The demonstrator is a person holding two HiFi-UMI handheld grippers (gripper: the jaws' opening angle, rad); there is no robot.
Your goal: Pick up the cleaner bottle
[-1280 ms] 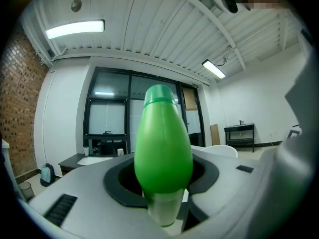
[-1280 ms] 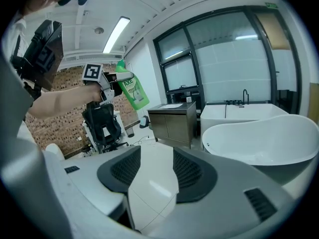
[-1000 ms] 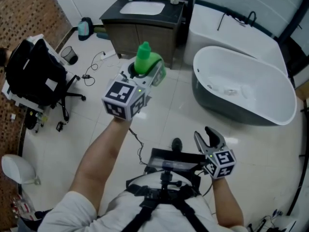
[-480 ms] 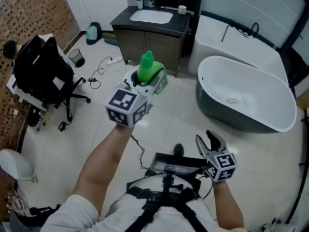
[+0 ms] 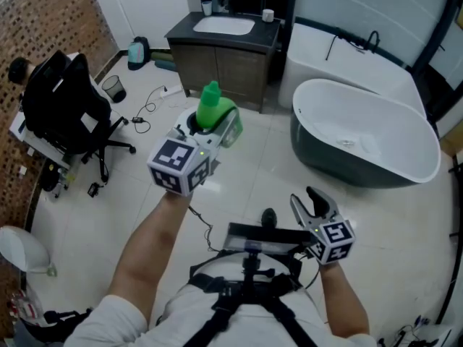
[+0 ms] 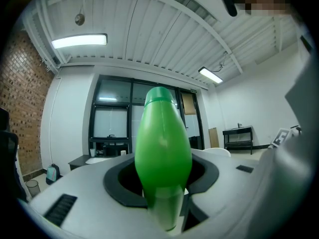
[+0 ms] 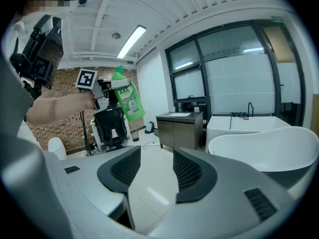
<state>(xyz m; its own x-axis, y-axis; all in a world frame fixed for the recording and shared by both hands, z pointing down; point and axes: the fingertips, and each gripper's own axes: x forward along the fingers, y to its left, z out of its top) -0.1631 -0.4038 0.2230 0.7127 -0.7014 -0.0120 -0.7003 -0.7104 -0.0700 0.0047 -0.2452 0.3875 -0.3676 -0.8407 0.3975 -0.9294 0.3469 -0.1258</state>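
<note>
The green cleaner bottle (image 5: 214,108) is held upright in the air, above the tiled floor, by my left gripper (image 5: 210,127), which is shut on it. In the left gripper view the bottle (image 6: 162,153) fills the gap between the two jaws, cap pointing up. From the right gripper view the bottle (image 7: 126,98) shows at the left with its white label, held out on the left arm. My right gripper (image 5: 312,203) hangs low at the right near my body, open, with nothing between its jaws (image 7: 153,171).
A white bathtub (image 5: 367,142) with a dark outer wall stands at the right. A dark vanity cabinet with a sink (image 5: 225,38) is straight ahead. A black office chair (image 5: 64,113), a small bin (image 5: 114,87) and floor cables (image 5: 148,103) lie at the left.
The left gripper, still carrying the bottle, has drifted a little in the head view. The right gripper has shifted slightly and stays open.
</note>
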